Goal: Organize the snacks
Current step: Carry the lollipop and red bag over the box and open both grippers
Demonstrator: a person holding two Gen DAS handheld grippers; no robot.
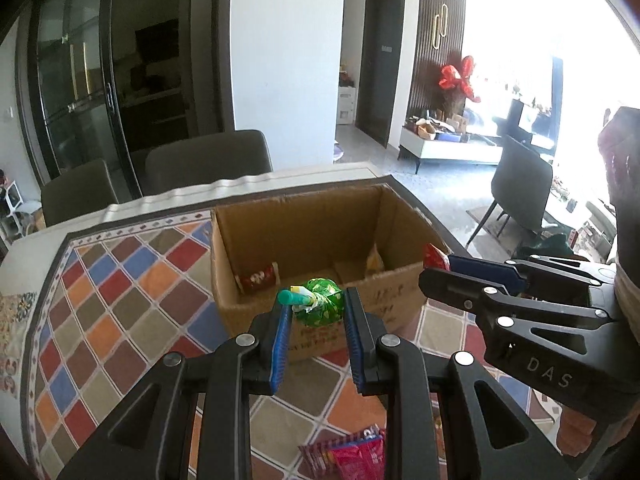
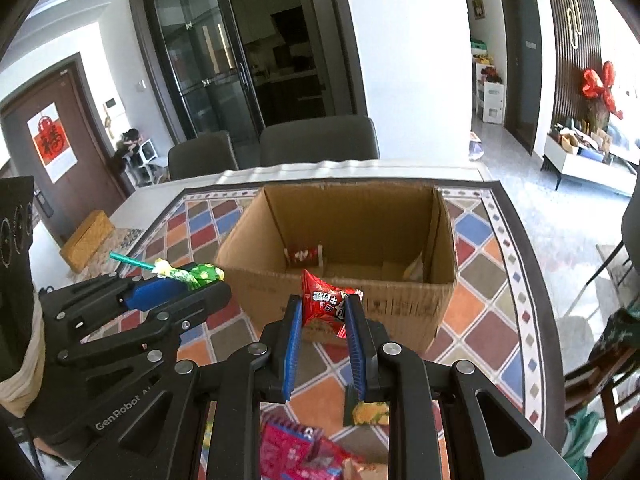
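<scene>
Over tablecloth, lollipop between claw pads

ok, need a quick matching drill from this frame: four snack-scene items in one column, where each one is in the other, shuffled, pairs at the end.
Items:
1. green lollipop
2. red snack packet
3. cardboard box
4. pink packets

Places:
A. on the patterned tablecloth, open at the top
B. between the left gripper's fingers
C. lying on the cloth below the grippers, at the near edge
D. between the right gripper's fingers

Pairs: 1-B, 2-D, 3-A, 4-C
</scene>
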